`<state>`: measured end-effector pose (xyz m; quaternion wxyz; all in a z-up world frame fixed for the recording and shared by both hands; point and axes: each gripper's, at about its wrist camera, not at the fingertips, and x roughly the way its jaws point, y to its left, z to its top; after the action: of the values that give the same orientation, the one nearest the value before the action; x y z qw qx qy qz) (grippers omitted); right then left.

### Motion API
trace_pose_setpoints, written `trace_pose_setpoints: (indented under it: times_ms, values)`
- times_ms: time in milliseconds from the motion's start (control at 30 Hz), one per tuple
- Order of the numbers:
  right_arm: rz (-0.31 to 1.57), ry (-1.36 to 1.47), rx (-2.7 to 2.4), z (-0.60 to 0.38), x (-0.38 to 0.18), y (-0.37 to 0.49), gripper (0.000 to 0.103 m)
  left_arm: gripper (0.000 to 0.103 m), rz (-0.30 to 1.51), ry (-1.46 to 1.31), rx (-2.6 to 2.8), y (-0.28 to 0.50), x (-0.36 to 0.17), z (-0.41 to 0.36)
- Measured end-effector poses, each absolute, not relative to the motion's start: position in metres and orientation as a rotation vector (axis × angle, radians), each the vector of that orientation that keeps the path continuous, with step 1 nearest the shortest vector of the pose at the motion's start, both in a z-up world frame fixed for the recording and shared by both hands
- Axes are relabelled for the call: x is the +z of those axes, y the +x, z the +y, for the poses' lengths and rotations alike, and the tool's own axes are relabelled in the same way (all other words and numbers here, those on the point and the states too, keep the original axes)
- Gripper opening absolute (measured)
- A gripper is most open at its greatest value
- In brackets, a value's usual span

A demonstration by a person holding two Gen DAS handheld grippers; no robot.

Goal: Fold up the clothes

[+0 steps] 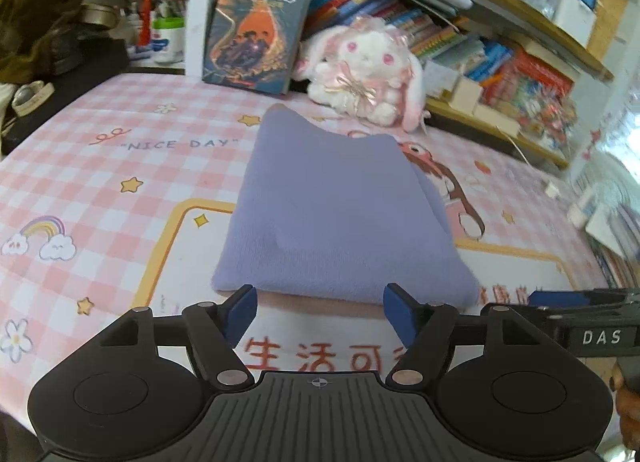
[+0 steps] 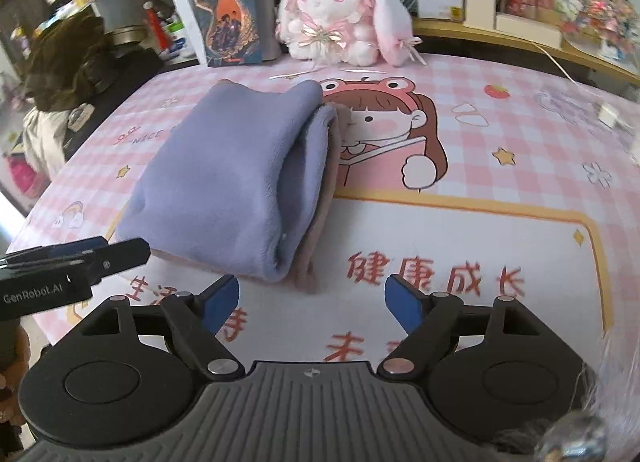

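A lavender garment with a pinkish-beige lining lies folded in a thick rectangle on the pink checked table mat. It also shows in the right wrist view, with its layered fold edges facing right. My left gripper is open and empty, just in front of the garment's near edge. My right gripper is open and empty, just in front of the garment's near right corner. The left gripper's fingers show at the left of the right wrist view.
A white and pink plush rabbit sits behind the garment, beside an upright book. Shelves of books run along the back right. Dark bags and bottles stand at the left.
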<state>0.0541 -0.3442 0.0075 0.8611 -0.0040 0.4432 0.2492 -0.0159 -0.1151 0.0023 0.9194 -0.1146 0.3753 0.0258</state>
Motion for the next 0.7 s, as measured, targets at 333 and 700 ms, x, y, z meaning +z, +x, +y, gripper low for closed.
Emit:
trace_pose_setpoints:
  times_ms: [333, 700]
  values:
    - [0.94, 0.044, 0.376, -0.317, 0.005, 0.011, 0.087, 0.074, 0.803, -0.196, -0.041, -0.032, -0.001, -0.081]
    - [0.953, 0.034, 0.278, -0.288, 0.001, -0.016, 0.09, 0.079, 0.81, -0.146, -0.08, -0.05, -0.003, -0.055]
